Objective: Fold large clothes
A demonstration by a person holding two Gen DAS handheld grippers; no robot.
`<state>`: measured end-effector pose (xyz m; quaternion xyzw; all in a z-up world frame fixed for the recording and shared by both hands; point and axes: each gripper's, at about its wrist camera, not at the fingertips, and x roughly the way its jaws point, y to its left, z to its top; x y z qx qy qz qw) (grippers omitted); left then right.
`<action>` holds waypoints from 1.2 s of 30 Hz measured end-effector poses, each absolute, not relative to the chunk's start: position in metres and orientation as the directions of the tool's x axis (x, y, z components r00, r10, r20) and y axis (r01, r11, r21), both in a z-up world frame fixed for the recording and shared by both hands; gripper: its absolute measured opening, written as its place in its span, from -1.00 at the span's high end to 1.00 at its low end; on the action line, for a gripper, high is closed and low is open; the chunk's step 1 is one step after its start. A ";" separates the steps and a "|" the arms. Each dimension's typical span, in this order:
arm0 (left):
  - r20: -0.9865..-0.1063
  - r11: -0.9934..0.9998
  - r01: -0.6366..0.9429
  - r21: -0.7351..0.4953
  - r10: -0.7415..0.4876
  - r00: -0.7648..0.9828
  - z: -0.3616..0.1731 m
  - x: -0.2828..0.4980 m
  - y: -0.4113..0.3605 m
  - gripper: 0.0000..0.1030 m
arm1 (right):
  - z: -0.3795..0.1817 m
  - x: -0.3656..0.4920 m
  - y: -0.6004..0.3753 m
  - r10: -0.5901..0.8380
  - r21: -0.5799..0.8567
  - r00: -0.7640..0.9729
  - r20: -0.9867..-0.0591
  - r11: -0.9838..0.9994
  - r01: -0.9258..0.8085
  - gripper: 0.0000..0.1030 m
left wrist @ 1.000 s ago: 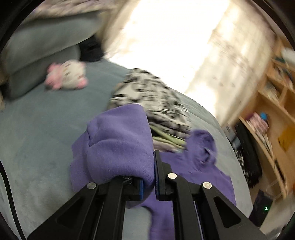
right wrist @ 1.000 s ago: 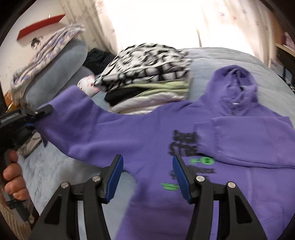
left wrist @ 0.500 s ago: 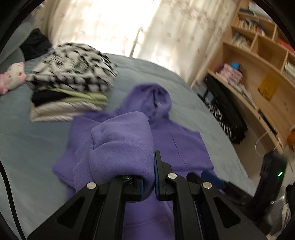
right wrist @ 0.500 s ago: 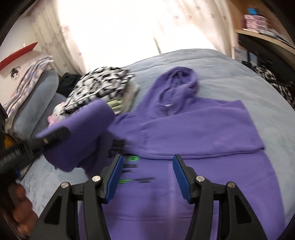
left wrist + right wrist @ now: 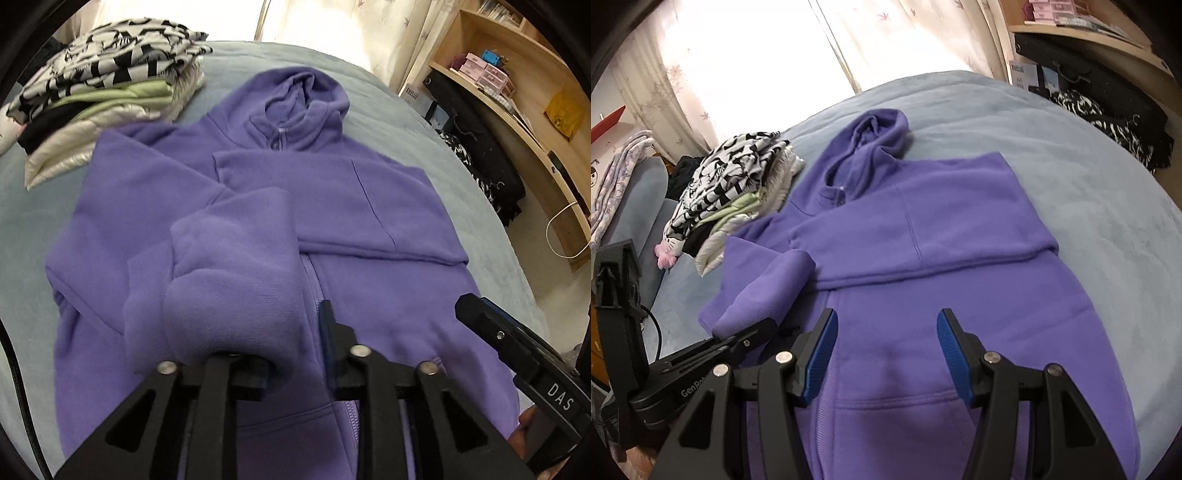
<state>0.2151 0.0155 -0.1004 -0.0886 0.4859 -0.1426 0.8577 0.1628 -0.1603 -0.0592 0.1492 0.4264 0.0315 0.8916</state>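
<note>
Between the left gripper's [image 5: 295, 354] fingers hangs the hoodie's sleeve [image 5: 236, 273].

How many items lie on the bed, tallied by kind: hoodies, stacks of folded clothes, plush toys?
Purple hoodie: 1, its sleeve in the left gripper
Stack of folded clothes: 1
Pink and white plush toy: 1, mostly hidden beside the stack
Total: 3
The right gripper holds nothing.
</note>
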 end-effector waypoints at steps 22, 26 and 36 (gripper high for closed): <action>-0.721 0.959 0.123 -0.255 -0.273 0.637 -0.045 0.147 0.051 -0.43 | -0.047 0.139 -0.161 0.205 0.306 0.651 -0.731 0.951 0.045 -0.09; -0.699 0.966 0.082 -0.246 -0.236 0.675 -0.042 0.130 0.073 -0.45 | -0.041 0.132 -0.156 0.213 0.306 0.659 -0.721 0.951 0.028 -0.09; -0.744 0.963 -0.072 -0.261 -0.153 0.651 -0.076 0.107 0.131 -0.46 | -0.053 0.133 -0.133 0.268 0.304 0.610 -0.746 0.951 -0.046 -0.10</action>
